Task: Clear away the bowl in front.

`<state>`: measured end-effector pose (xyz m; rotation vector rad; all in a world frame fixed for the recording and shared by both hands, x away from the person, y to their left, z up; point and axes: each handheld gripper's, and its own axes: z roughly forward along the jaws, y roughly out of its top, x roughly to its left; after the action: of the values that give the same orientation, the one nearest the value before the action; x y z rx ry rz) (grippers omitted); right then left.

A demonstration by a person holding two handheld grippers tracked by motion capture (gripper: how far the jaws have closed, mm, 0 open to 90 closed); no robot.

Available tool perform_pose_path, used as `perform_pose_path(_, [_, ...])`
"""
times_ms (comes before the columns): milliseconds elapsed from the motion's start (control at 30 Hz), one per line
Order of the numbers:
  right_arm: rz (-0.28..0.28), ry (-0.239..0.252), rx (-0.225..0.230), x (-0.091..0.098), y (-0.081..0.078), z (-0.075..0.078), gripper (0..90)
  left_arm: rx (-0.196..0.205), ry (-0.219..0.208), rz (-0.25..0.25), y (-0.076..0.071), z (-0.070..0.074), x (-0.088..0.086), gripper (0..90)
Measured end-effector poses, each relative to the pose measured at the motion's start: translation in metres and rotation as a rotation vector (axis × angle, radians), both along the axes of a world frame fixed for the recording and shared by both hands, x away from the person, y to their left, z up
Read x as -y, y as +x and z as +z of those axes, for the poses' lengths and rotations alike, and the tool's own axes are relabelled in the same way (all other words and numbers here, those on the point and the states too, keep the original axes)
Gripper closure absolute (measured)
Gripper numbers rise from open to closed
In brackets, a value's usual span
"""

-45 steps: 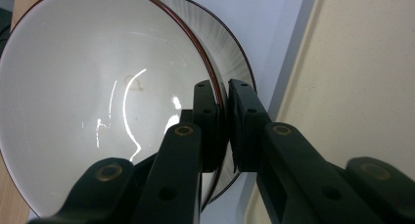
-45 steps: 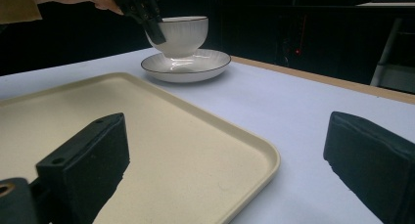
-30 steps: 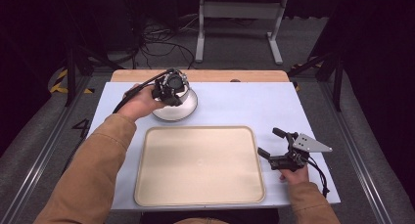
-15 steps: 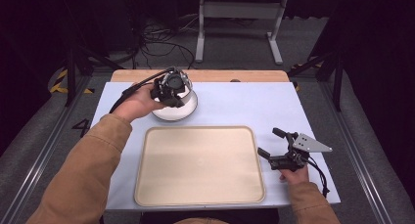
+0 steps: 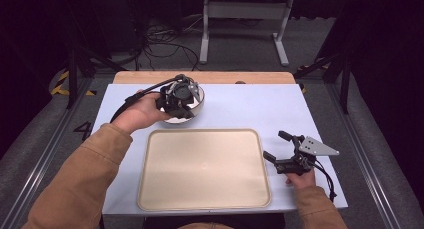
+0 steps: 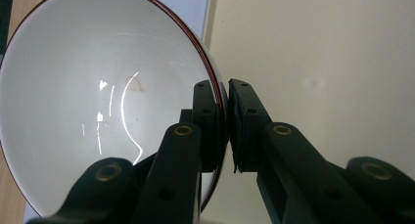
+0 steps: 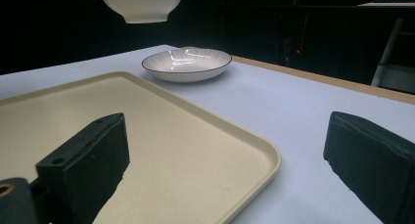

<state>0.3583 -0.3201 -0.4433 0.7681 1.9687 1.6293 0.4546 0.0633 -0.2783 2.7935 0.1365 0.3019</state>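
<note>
Clamped on rim of white bowl (image 6: 98,111), left gripper (image 5: 176,96) held above plate (image 7: 187,64); tray (image 5: 202,169) just beside, nearer person. Right gripper (image 5: 285,151) parted, idle.

The white bowl (image 7: 141,4) is being cropped by the right gripper view's top edge, while the plate (image 5: 196,109) is being largely hidden beneath the left gripper (image 5: 176,96).
</note>
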Motion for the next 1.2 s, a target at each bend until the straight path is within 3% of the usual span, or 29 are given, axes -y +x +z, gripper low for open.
perform_pose_path(300, [-0.001,-0.002,-0.001,0.000,0.000,0.000,3.3,-0.001,-0.012,-0.046,-0.024,0.005,0.005,83.2])
perform_pose_path(400, [-0.001,-0.002,-0.001,0.000,0.000,0.000,3.3,0.025,-0.006,-0.076,-0.034,0.009,0.009,83.2])
perform_pose_path(600, [0.000,-0.001,-0.002,0.000,0.000,0.000,3.3,0.023,-0.006,-0.126,-0.050,0.013,0.016,82.6])
perform_pose_path(1200, [0.002,-0.002,-0.002,0.000,0.000,0.000,3.3,0.040,-0.002,-0.258,-0.086,0.020,0.030,82.8])
